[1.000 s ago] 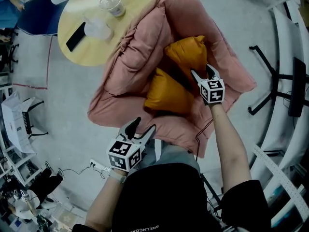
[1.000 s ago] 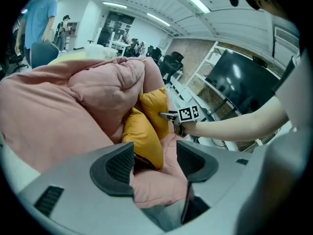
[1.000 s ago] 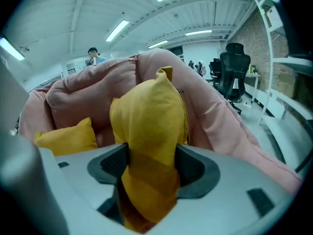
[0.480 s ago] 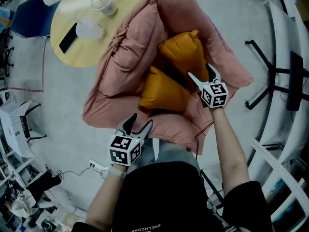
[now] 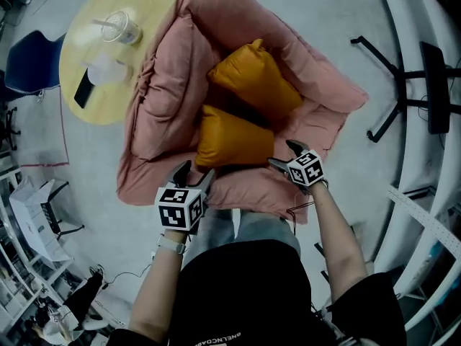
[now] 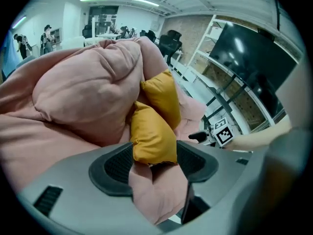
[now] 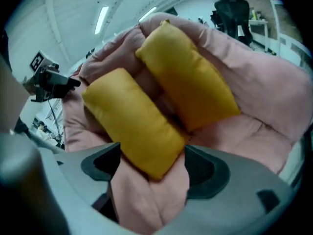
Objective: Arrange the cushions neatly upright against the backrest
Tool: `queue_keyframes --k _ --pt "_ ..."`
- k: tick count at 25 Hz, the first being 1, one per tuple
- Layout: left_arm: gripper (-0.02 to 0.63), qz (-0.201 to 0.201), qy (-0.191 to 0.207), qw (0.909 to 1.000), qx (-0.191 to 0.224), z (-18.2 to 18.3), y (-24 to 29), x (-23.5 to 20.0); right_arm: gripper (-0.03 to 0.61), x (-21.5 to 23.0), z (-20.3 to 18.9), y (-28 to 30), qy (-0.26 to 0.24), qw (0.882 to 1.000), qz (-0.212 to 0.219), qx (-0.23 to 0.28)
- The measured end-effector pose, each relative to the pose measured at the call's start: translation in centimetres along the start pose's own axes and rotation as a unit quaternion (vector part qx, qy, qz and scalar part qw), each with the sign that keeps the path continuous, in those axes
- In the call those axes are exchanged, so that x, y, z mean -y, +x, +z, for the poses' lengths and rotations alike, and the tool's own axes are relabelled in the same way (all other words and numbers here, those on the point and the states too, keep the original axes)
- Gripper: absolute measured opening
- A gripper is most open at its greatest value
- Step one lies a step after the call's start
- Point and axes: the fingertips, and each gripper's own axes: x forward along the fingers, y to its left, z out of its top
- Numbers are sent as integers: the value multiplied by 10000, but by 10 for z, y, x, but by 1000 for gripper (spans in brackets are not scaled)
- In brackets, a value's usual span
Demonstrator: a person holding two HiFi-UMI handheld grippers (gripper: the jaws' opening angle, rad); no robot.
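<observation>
Two orange cushions lie in the hollow of a pink padded sofa. The far cushion leans against the pink backrest. The near cushion lies tilted in front of it, touching it. My left gripper hovers open at the sofa's front edge, just short of the near cushion. My right gripper is open too, at the front right edge, with nothing between its pads. Each gripper view shows the other gripper across the cushions.
A round yellow table with a lidded cup and a dark phone stands at the sofa's left. A blue chair is beside it. A black chair base and white curved desks lie to the right.
My right gripper has drawn back from the far cushion to the sofa's front right edge, and its jaws look wider. The left gripper has come a little closer to the sofa's front.
</observation>
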Motion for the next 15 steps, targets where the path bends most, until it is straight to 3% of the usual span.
queue_keyframes --k 5,9,12,15 --pt "279 92 121 9990 -412 -11 18 -3 407 -10 -46 23 -291 9964 121 -786" --pt "272 285 213 9972 -654 -17 31 -11 407 -10 -54 44 -117 9948 60 -1014" --pt "148 517 167 9964 -657 -14 37 -22 393 -10 -51 58 129 9950 42 -990" --pt "98 462 -52 9961 -754 -12 40 -25 331 -13 -48 69 319 9946 105 -978"
